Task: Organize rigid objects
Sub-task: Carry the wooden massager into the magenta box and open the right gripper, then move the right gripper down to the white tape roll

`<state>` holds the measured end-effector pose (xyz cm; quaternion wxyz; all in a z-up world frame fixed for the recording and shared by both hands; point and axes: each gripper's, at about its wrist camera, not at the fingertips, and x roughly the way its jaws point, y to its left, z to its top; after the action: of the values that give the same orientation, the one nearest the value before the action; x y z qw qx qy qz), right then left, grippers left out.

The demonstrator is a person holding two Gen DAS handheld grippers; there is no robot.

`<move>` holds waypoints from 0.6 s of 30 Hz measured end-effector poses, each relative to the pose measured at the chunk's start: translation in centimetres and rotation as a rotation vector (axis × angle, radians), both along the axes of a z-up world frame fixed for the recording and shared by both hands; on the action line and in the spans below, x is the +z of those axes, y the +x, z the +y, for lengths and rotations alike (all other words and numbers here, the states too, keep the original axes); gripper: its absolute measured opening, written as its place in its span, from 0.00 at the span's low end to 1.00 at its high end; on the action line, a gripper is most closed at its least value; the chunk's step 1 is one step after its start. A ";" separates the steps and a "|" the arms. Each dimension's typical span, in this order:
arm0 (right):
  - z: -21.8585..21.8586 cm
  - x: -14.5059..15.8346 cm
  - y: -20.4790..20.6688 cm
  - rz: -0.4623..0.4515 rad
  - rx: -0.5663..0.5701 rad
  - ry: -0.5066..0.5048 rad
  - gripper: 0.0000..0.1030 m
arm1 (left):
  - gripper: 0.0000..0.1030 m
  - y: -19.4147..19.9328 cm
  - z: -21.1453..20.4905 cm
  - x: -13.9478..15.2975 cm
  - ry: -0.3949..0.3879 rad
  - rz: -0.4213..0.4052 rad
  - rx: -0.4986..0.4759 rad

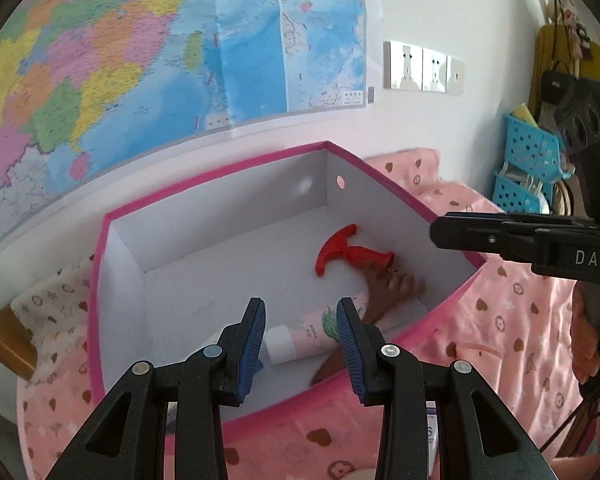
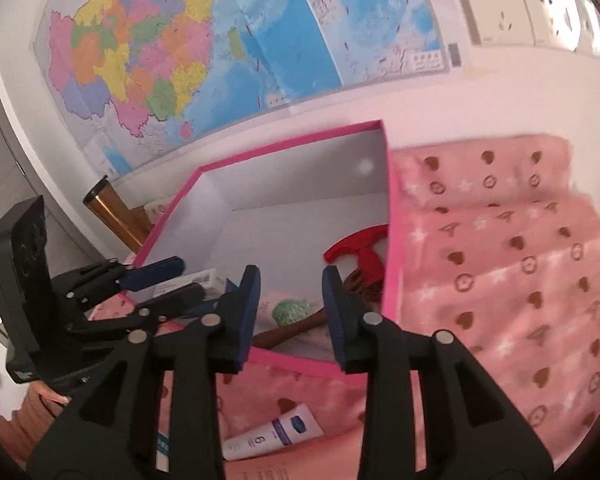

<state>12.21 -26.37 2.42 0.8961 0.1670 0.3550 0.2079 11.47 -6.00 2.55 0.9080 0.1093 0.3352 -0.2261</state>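
Pink blanket (image 2: pixel 500 280) with heart print across the lower and right parts of both views. On it, centre frame, an open pink-rimmed box (image 1: pixel 228 216), white inside.

Left gripper (image 1: pixel 300 308) at the bottom centre of its own view, poised over the box's near rim: pads a narrow gap apart, nothing clamped between them there. Right gripper (image 2: pixel 288 276) likewise bottom centre of its view, over the near rim: pads apart, empty.

Already inside the box: red T-handled toy (image 1: pixel 352 254) right of centre on the floor, close to the right wall; below it a brown doll limb (image 1: pixel 384 292); beside that a pink tube (image 1: pixel 320 330) with a white cap.

Still outside: white tube (image 2: pixel 272 432) with a blue label, lying on the blanket at the bottom of the right view, below the box's near wall.

Likely trouble from here:
- Pinching a blanket fold along with the white tube, given the soft ground under it.
- Squeezing the round tube off-centre and letting it slip or roll.
- Knocking the thin box wall, or clashing gripper against gripper, with both crowded at the same rim.
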 end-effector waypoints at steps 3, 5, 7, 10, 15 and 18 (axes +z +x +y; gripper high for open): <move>-0.5 -0.1 -0.8 0.004 0.007 0.017 0.33 | 0.41 -0.7 0.5 0.2 -0.036 0.003 -0.008; -0.9 -0.4 -1.7 0.004 0.008 0.031 0.33 | 0.48 -1.5 0.9 0.3 -0.062 0.001 -0.020; -1.1 -0.3 -2.6 -0.005 0.016 0.046 0.33 | 0.51 -2.4 1.2 0.4 -0.087 0.002 -0.033; -1.5 -0.3 -4.0 -0.015 0.032 0.061 0.34 | 0.56 -3.8 1.6 0.3 -0.116 0.007 -0.056; -1.2 -1.4 -5.5 0.014 0.074 0.054 0.37 | 0.56 -5.2 2.0 -0.7 -0.142 0.046 -0.062; -0.8 -2.5 -6.0 0.045 0.101 0.047 0.37 | 0.56 -6.0 2.3 -1.9 -0.147 0.083 -0.054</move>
<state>6.18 -27.14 -0.07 0.8720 0.1744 0.3781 0.2574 5.48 -3.67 0.66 0.8926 0.0420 0.3518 -0.2790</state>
